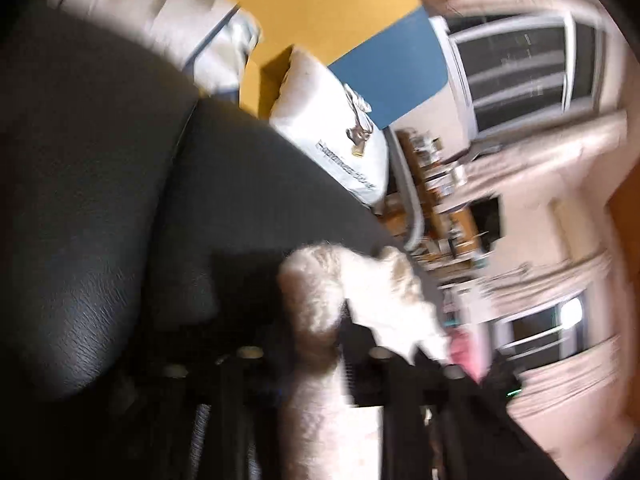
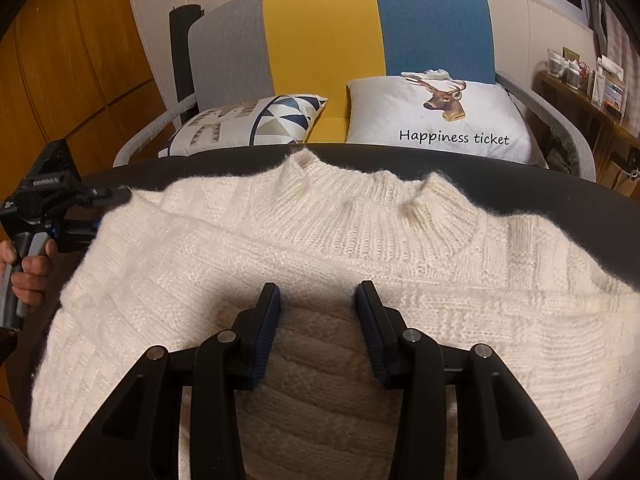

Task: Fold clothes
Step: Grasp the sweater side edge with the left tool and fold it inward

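A cream knit sweater [image 2: 320,240] lies spread on a black surface [image 2: 540,184], its ribbed collar toward the sofa. My right gripper [image 2: 318,312] sits over the middle of the sweater's body. A cable-knit fold of it [image 2: 320,360] fills the gap between the two pads. My left gripper [image 2: 100,196], held by a hand [image 2: 28,268], is at the sweater's left shoulder edge. In the blurred left wrist view, a strip of the sweater [image 1: 316,344] runs between the left gripper's [image 1: 316,360] dark fingers and looks pinched.
A grey, yellow and blue sofa [image 2: 320,40] stands behind the black surface, with a triangle-pattern cushion [image 2: 248,124] and a deer cushion [image 2: 440,120] on it. A cluttered wooden shelf [image 2: 580,80] is at the right and wooden panelling [image 2: 60,80] at the left.
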`<move>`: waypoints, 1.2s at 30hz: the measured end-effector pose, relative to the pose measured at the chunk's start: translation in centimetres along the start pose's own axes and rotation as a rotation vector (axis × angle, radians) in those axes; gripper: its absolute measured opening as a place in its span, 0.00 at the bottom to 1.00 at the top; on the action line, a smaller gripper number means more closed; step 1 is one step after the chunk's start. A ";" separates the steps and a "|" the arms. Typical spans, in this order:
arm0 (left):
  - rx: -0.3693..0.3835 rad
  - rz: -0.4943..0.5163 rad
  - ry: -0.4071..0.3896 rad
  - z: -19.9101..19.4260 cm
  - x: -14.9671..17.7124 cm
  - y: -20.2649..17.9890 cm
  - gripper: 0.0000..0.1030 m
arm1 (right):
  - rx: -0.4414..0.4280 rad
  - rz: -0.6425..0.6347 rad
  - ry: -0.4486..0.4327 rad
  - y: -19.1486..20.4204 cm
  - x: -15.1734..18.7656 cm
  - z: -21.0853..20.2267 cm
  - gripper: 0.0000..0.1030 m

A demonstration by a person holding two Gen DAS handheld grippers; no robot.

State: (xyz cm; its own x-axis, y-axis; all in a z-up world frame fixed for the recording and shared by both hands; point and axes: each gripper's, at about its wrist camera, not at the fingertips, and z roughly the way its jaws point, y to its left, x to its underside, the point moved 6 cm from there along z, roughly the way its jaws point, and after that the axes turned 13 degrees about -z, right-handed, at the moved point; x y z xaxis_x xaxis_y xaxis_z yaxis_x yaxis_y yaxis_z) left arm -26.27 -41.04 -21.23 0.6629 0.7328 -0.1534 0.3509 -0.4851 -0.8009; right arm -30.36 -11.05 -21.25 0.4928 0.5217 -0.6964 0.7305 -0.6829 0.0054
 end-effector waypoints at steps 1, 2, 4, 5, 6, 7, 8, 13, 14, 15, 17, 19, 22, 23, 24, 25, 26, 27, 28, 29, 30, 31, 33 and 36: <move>-0.074 0.073 -0.045 -0.4 0.5 -0.7 0.11 | -0.001 0.002 -0.001 0.0 0.0 0.0 0.42; -0.147 0.145 -0.091 -0.8 0.9 -1.5 0.10 | -0.003 0.003 -0.002 0.0 0.0 0.0 0.42; -0.316 0.288 -0.160 -0.3 2.0 -2.4 0.10 | 0.010 -0.008 -0.001 0.2 0.0 0.0 0.42; -0.410 0.357 -0.185 0.4 2.5 -2.5 0.11 | 0.014 -0.012 0.000 0.2 0.0 0.1 0.42; -0.500 0.425 -0.210 1.0 3.0 -2.7 0.11 | 0.020 -0.017 0.000 0.2 0.0 0.1 0.43; -0.530 0.461 -0.238 1.5 2.9 -2.8 0.13 | 0.025 -0.021 0.001 0.3 0.0 0.1 0.43; -0.509 0.420 -0.225 1.4 2.4 -2.9 0.13 | 0.031 -0.027 0.001 0.4 0.0 0.1 0.43; -0.391 0.214 -0.182 0.3 0.6 -3.4 0.20 | 0.035 -0.026 0.000 0.4 0.1 0.1 0.43; -0.358 0.171 -0.192 -0.6 0.6 -3.5 0.21 | 0.031 -0.021 -0.001 0.4 0.1 0.0 0.43; -0.320 0.132 -0.203 -2.1 1.1 -3.0 0.21 | 0.028 -0.019 -0.002 0.3 0.1 0.0 0.43; -0.192 0.044 -0.192 -5.4 2.9 -2.1 0.21 | 0.027 -0.017 -0.002 0.3 0.1 0.0 0.43; -0.097 -0.028 -0.174 -7.5 5.0 -1.5 0.22 | 0.029 -0.018 0.000 0.4 0.1 0.0 0.43; 0.018 -0.167 -0.111 -7.5 8.6 -0.3 0.22 | 0.035 -0.022 0.009 0.4 0.0 0.1 0.43; 0.030 -0.205 -0.099 -7.2 9.5 0.1 0.22 | 0.037 -0.025 0.018 0.4 -0.1 0.2 0.44; 0.040 -0.245 -0.088 -6.9 10.3 0.6 0.22 | 0.039 -0.029 0.027 0.4 -0.2 0.2 0.44; 0.054 -0.285 -0.079 -6.5 11.3 1.0 0.22 | 0.071 -0.040 0.046 0.5 -0.5 -0.1 0.45; 0.067 -0.328 -0.072 -6.1 11.8 1.4 0.22 | 0.104 -0.051 0.065 0.6 -0.8 -0.4 0.47; 0.081 -0.372 -0.064 -5.7 12.4 1.9 0.23 | 0.122 -0.049 0.061 0.8 -1.0 -0.9 0.48; 0.095 -0.414 -0.058 -5.3 12.8 2.3 0.24 | 0.112 -0.039 0.036 1.1 -1.2 -1.6 0.48; 0.110 -0.438 -0.069 -5.0 12.8 2.6 0.26 | 0.092 -0.024 0.013 1.4 -1.3 -2.3 0.48; 0.126 -0.462 -0.080 -4.8 12.8 2.8 0.26 | 0.088 -0.016 0.001 1.6 -1.3 -2.8 0.49; 0.140 -0.484 -0.091 -4.5 12.8 3.0 0.27 | 0.091 -0.015 -0.005 1.6 -1.1 -3.1 0.50; 0.152 -0.498 -0.119 -4.5 12.6 3.1 0.29 | 0.099 -0.013 -0.018 1.6 -0.8 -3.5 0.54; 0.150 -0.513 -0.153 -4.3 11.8 3.2 0.29 | 0.099 0.051 -0.006 0.3 0.4 -2.7 0.55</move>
State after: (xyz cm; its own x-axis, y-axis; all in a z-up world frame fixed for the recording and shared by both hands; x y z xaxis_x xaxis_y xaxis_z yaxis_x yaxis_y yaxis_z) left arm -14.44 -36.02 -23.12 0.3245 0.9234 0.2049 0.4985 0.0172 -0.8667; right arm -28.63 -9.68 -19.55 0.5251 0.4816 -0.7016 0.6541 -0.7558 -0.0293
